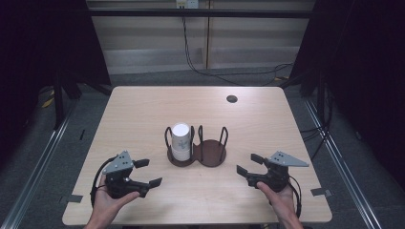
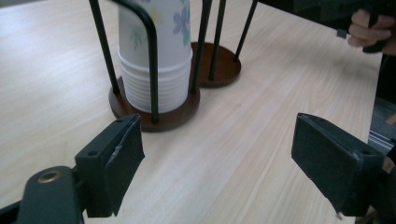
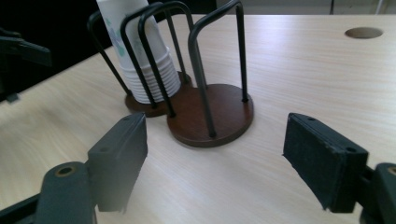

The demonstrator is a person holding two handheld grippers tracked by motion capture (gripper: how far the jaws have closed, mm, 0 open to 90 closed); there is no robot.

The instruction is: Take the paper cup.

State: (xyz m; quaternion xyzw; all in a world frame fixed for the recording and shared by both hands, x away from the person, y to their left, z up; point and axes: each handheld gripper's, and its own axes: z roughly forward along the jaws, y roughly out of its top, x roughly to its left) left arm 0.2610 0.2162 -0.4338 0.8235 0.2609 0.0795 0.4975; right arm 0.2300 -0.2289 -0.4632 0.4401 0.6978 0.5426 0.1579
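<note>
Both tongs, left (image 1: 145, 172) and right (image 1: 249, 164), stand spread and empty near the bench's front edge, flanking the rack (image 1: 210, 155) holding stacked cups (image 1: 181, 141).

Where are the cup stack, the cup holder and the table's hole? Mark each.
cup stack (image 1: 181, 141), high view, on the side of the top cup.
cup holder (image 3: 219, 112), right gripper view, on its bare wooden base.
hole (image 1: 232, 98), high view, on its dark middle.

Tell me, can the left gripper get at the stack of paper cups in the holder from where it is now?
Probably yes. The left gripper is open with bare table between it and the cup stack. The holder's black wire loops ring the stack, so a grip from above looks easier than one from the side.
</note>
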